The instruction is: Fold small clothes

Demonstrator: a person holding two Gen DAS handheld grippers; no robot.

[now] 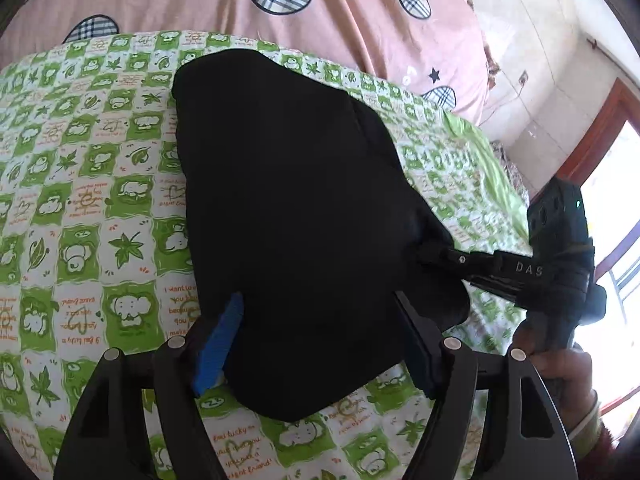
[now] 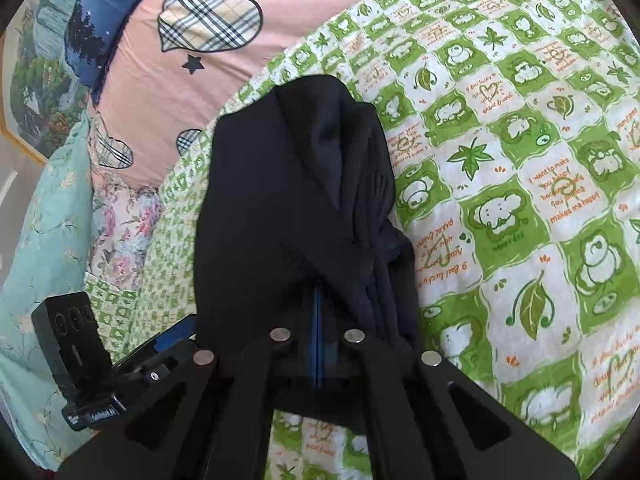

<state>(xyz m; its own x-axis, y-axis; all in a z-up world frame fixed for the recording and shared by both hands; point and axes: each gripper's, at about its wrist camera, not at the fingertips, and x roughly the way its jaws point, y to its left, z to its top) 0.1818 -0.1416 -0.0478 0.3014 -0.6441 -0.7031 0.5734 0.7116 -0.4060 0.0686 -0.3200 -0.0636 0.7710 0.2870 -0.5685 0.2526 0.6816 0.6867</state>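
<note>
A black garment (image 1: 296, 208) lies bunched on the green-and-white patterned sheet (image 1: 80, 208). My left gripper (image 1: 318, 296) stands open, its fingers wide apart on either side of the garment's near part, the blue pad (image 1: 220, 344) beside the cloth. My right gripper (image 1: 430, 252) comes in from the right, and its tip disappears into the garment's edge. In the right wrist view the right gripper (image 2: 316, 292) is shut on a fold of the black garment (image 2: 280, 200), which runs away from its tips in creased layers. The left gripper's body (image 2: 132, 364) shows at lower left, its tips hidden behind the cloth.
A pink duvet with plaid hearts (image 1: 320, 12) (image 2: 160, 92) lies beyond the sheet. Pale floral bedding (image 2: 44, 220) and a framed picture (image 2: 32, 80) are on the left. A hand (image 1: 560, 364) holds the right gripper, with a wooden door frame (image 1: 592, 140) behind it.
</note>
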